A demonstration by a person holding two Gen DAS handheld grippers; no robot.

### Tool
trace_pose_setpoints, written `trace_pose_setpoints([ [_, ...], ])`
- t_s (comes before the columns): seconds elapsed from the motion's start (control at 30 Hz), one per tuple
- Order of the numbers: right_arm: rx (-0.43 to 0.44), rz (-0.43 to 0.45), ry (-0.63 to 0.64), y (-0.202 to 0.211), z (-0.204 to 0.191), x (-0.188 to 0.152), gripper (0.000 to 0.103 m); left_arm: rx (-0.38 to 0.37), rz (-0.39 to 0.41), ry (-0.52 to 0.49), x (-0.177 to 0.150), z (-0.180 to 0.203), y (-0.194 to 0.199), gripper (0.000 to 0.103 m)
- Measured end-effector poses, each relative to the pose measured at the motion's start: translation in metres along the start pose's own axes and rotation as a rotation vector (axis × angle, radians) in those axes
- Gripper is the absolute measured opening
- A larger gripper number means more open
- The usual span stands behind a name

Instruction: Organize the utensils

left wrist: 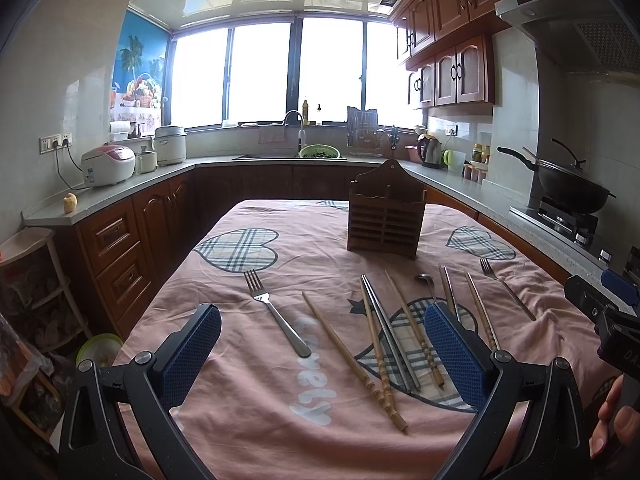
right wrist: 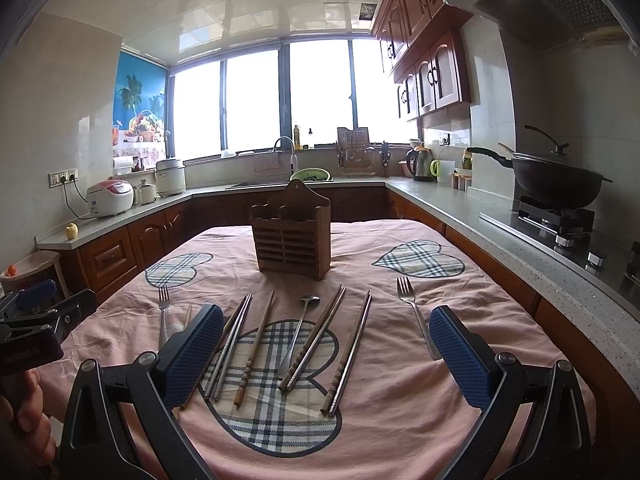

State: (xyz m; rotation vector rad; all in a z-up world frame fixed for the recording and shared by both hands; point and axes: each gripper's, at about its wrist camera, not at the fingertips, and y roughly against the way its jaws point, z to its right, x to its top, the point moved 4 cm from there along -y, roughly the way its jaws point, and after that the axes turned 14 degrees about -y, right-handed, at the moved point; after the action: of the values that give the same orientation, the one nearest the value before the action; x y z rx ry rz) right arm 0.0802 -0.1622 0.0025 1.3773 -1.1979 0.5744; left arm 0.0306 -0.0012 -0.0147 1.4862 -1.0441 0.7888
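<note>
Two grippers above the bench, utensils not yet sorted.
The left gripper [left wrist: 322, 338] and the right gripper [right wrist: 326, 340] both have their jaws wide open and hold nothing. Below them, on the pink cloth [right wrist: 400, 400], lie the chopsticks [right wrist: 256, 346], a small ladle [right wrist: 298, 332] and two forks [right wrist: 416, 320]. Farther back stands the wooden utensil holder [right wrist: 292, 238], upright.
</note>
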Motion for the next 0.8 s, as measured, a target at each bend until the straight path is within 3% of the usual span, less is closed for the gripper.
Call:
trace_pose_setpoints([
  [0.43,0.003,-0.064,-0.02,-0.023,0.007,0.003,0.103,-0.062,-0.138,0.073,0.003,-0.025,-0.048,0.101],
  [0.63,0.017,-0.128,-0.06,-0.047,0.015,0.007,0.102,-0.091,-0.216,0.086,0.015,-0.038,-0.086,0.09],
  [0.8,0.032,-0.214,-0.081,-0.078,0.018,0.007,0.099,-0.13,-0.289,0.078,0.025,-0.039,-0.127,0.071],
])
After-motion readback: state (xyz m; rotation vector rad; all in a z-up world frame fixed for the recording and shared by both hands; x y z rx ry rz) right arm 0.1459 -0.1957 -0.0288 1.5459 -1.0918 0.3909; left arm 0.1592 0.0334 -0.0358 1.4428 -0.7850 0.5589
